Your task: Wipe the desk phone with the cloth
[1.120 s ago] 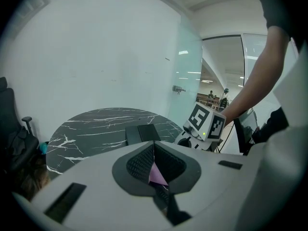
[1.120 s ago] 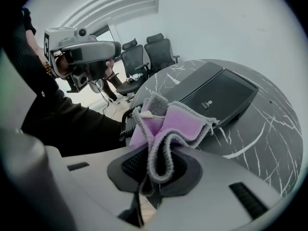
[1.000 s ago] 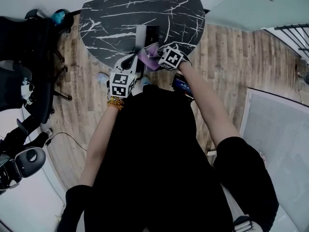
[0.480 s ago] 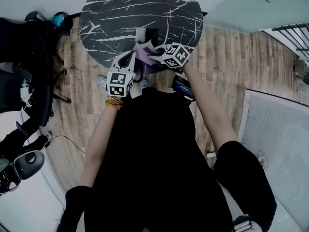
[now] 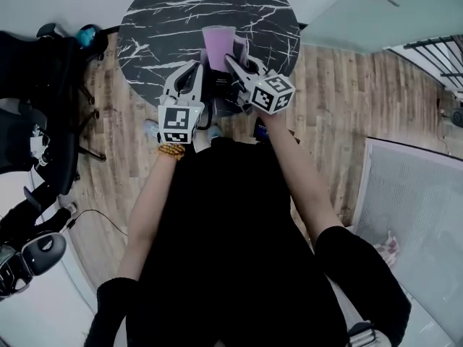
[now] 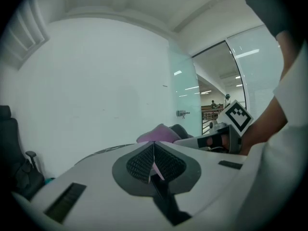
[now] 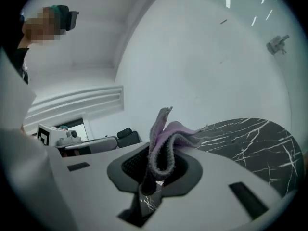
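A purple cloth (image 5: 218, 47) hangs spread out between both grippers above the black marble table (image 5: 166, 20). My left gripper (image 5: 197, 69) is shut on the cloth's left edge; in the left gripper view only a thin pink sliver of cloth (image 6: 156, 169) shows between the closed jaws of that gripper (image 6: 154, 160). My right gripper (image 5: 234, 62) is shut on the other edge, where the cloth (image 7: 163, 138) bunches up out of its jaws (image 7: 156, 170). The dark desk phone (image 5: 224, 87) lies on the table under and between the grippers, mostly hidden.
The round table's near edge is just in front of the person's body. Black office chairs (image 5: 36, 71) stand at the left on the wooden floor (image 5: 347, 92). A white panel (image 5: 412, 208) lies at the right.
Both grippers have moved away from the body, further over the table. The cloth, bunched a second ago, now hangs spread out between them, over where the phone showed.
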A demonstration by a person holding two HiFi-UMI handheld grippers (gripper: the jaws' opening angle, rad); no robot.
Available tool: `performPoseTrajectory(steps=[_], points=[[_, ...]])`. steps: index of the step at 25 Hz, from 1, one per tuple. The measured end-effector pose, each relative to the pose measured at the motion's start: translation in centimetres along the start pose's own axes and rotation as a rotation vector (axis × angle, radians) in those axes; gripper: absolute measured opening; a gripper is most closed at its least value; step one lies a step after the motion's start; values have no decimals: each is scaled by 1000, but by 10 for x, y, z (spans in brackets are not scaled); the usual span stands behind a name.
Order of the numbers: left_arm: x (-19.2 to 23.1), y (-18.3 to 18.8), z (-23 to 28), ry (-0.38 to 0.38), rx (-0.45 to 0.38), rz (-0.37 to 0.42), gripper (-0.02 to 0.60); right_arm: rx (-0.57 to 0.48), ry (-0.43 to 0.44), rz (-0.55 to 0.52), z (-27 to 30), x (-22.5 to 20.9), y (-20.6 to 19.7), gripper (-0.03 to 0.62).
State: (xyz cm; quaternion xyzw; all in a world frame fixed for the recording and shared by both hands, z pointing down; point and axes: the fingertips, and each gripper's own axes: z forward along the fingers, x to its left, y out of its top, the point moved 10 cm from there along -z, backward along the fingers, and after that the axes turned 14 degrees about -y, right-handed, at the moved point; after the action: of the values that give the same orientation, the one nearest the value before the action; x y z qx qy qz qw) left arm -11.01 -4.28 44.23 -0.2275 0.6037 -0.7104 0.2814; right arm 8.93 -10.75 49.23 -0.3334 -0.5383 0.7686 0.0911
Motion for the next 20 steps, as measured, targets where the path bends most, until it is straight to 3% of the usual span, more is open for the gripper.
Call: performPoseTrajectory(steps=[3, 10, 14, 20], points=[[-8, -1, 5, 14, 8, 49, 14, 15, -27, -41, -6, 0, -7, 55], [-21, -9, 14, 18, 28, 51, 14, -49, -11, -144, -18, 27, -18, 55], [-21, -16, 16, 13, 47, 25, 14, -52, -25, -286, -22, 21, -26, 55], [-19, -26, 21, 5, 75, -4, 14, -57, -75, -318, -25, 9, -28, 55]])
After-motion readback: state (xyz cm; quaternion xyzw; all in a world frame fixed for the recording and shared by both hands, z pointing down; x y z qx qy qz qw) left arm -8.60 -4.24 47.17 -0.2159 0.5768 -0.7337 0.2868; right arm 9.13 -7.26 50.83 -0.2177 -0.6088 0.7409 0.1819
